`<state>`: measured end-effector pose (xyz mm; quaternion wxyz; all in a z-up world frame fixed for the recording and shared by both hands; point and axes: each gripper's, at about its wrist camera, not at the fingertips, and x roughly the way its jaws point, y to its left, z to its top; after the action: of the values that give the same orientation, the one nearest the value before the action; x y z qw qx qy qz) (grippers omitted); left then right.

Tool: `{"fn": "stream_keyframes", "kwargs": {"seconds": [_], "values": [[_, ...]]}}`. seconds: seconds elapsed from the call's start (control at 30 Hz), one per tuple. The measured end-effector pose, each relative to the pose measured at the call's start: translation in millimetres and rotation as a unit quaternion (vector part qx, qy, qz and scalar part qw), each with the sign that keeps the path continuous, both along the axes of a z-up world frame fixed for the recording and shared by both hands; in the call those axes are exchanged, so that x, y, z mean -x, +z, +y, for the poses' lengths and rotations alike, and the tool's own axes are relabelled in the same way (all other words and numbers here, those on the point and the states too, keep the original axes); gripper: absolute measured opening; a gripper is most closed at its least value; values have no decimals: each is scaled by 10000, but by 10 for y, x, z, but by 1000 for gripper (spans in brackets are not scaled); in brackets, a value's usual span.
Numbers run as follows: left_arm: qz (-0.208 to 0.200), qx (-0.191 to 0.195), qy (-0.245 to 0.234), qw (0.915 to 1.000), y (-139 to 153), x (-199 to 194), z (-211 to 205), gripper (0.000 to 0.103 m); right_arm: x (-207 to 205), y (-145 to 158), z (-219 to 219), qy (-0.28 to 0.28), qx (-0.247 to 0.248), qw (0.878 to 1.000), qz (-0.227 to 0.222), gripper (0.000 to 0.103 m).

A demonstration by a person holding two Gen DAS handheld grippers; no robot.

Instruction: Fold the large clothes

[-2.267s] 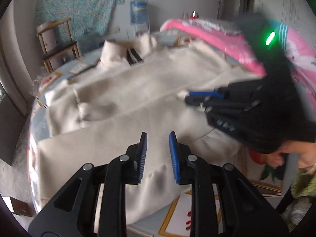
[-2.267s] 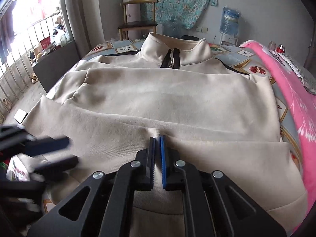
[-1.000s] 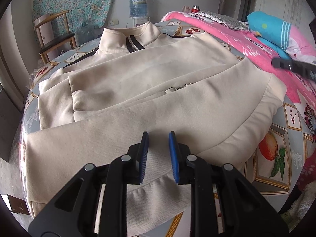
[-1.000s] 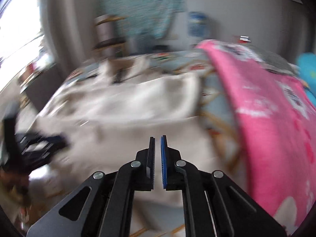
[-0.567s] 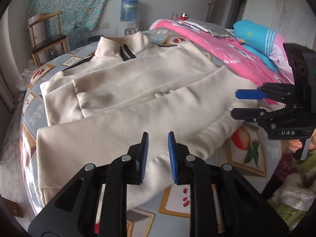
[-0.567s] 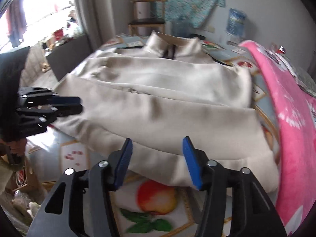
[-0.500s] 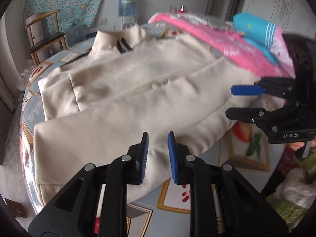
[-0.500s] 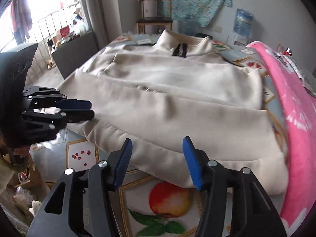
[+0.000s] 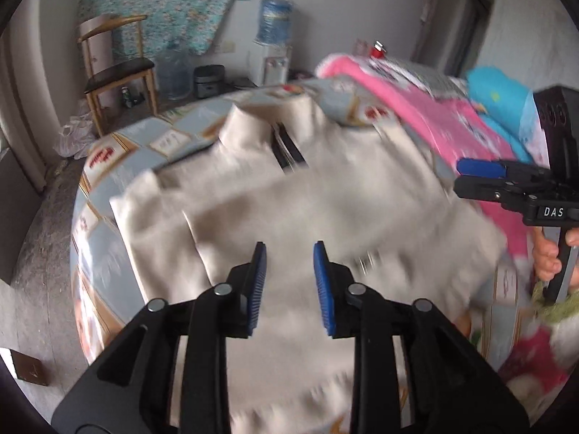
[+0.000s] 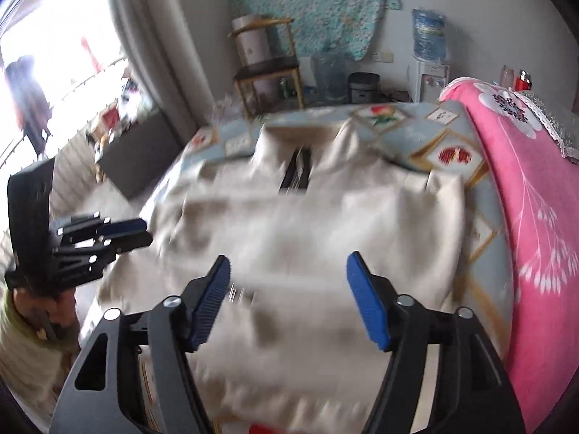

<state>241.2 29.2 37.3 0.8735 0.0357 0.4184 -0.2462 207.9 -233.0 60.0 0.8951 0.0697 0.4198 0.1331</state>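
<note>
Your cream jacket (image 9: 325,209) lies spread on the fruit-patterned tabletop (image 9: 108,152) ahead of both tools, collar (image 9: 267,123) at the far end and a long fold running across its middle, so by my reading the first folds are in and the bundle is not yet compact. Your left hand-held gripper (image 9: 289,282) has just been opening; its jaws stand partly apart with nothing between them, the cloth lying beneath. Your right hand-held gripper (image 10: 289,296) has also just been opening and now gapes wide, empty, above the near hem. The pink blanket (image 10: 535,188) sits beyond its right finger. What seems left is to bring the near half up toward the collar; blur hides finer creases.
</note>
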Motion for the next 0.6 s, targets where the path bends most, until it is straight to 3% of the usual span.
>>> {"fn": "stream_keyframes", "kwargs": {"seconds": [0.1, 0.23, 0.33, 0.47, 0.53, 0.6], "values": [[35, 222, 341, 9992, 140, -601, -53, 56, -763, 71, -183, -255, -149, 9995, 148, 72], [458, 236, 633, 9967, 53, -1555, -316, 61, -1882, -128, -283, -604, -191, 9954, 719, 72], [682, -252, 930, 9930, -154, -2105, -570, 61, -2472, -407, -260, -753, -69, 9897, 1212, 72], [976, -491, 1214, 9866, -370, -2475, -722, 60, -2920, -741, -202, -915, 279, 9813, 1671, 71], [1062, -667, 1329, 9832, -472, -2556, -753, 53, -3016, -874, -212, -958, 318, 9772, 1866, 64], [1191, -816, 1336, 9805, -536, -2574, -787, 39, -3030, -944, -231, -892, 251, 9752, 2010, 40]]}}
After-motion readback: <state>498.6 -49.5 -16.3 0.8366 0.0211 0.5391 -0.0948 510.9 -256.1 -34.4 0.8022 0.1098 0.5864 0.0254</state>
